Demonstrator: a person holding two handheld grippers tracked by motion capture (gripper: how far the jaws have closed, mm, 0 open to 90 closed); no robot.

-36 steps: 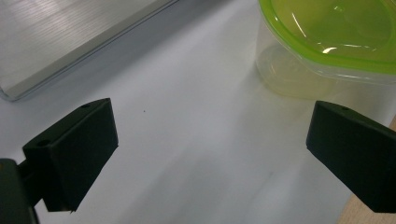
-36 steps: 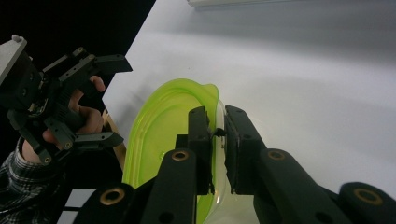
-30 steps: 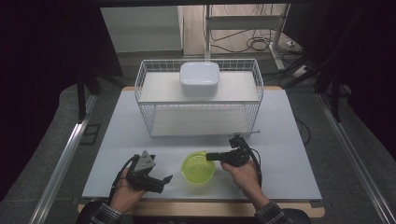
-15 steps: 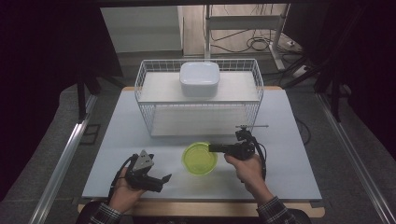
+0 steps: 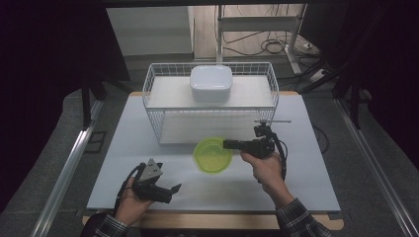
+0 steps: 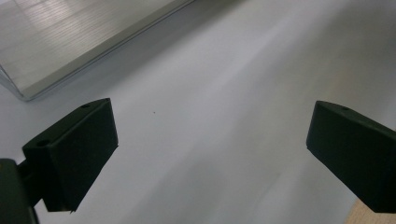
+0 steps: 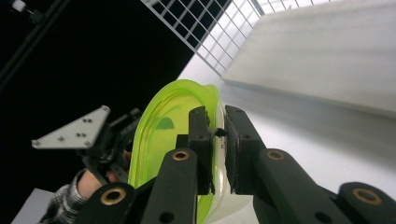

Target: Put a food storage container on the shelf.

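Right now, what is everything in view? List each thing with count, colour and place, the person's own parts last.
green bowl: one, translucent lime green, held by its rim above the table's near middle.
white container: one, white, rounded square, on top of the rack.
wire rack: one, white, two shelves, at the table's far side.
table: one, white top with wooden edge.
left gripper: one, black, jaws open, near left of the table, holding nothing.
right gripper: one, black, shut on the green bowl's rim.
hands: two, plaid sleeves, entering from the bottom edge.

White table (image 5: 306,182): wire basket (image 5: 153,106) stands at far side, white bowl (image 5: 211,83) atop.
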